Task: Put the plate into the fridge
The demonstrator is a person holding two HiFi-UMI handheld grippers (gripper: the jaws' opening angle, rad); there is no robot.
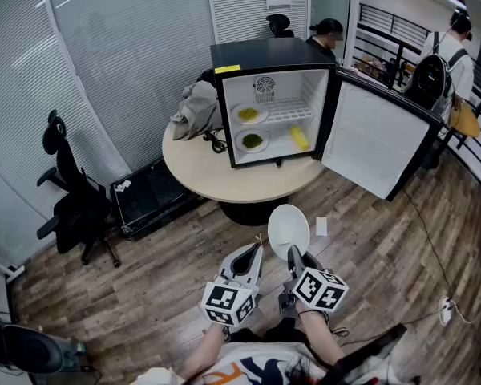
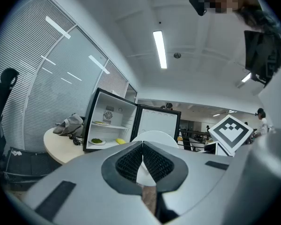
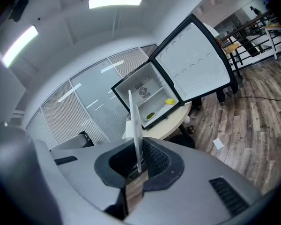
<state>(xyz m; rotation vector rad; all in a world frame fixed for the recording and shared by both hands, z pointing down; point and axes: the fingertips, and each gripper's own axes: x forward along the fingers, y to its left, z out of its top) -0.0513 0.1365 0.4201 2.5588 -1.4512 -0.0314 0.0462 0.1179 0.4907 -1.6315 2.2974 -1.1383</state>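
Head view: the right gripper (image 1: 293, 255) is clamped on the white plate (image 1: 289, 229), out over the wood floor. The open fridge (image 1: 272, 111) sits at twelve o'clock on the round table (image 1: 200, 171). The left gripper (image 1: 255, 253) is just beside, at nine o'clock.

Left gripper view: jaws pressed together, nothing between them.

Right gripper view: the plate (image 3: 135, 125) stands edge-on, pinched between the jaws, with the fridge (image 3: 147, 97) beyond at twelve o'clock.

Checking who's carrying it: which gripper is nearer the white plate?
Right. The right gripper is clamped on the lower edge of the plate. The left gripper sits just to the plate's left, jaws shut on nothing.
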